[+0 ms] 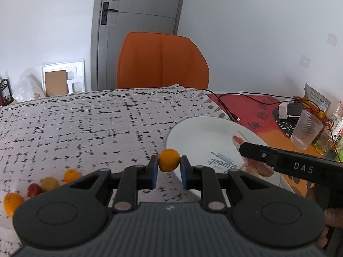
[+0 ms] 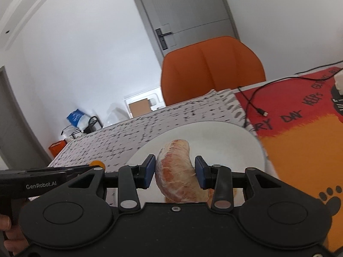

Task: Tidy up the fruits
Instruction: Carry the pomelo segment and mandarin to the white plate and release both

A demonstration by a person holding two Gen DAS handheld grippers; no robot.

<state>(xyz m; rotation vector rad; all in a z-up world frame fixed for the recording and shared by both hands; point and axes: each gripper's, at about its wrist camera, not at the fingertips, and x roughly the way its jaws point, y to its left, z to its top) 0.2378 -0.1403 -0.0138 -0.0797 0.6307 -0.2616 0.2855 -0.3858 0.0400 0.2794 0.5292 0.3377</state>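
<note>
My left gripper is shut on a small round orange, held just left of the white plate. My right gripper is shut on a peeled pomelo segment over the white plate. The right gripper also shows in the left wrist view, with the segment under it. The left gripper with its orange shows at the left of the right wrist view. Several small fruits lie at the table's near left: an orange, a red fruit, a yellow one and another orange.
The table has a white patterned cloth and a red-orange mat. A ribbed glass, bottle, snack bag and cable stand at the right. An orange chair is behind the table.
</note>
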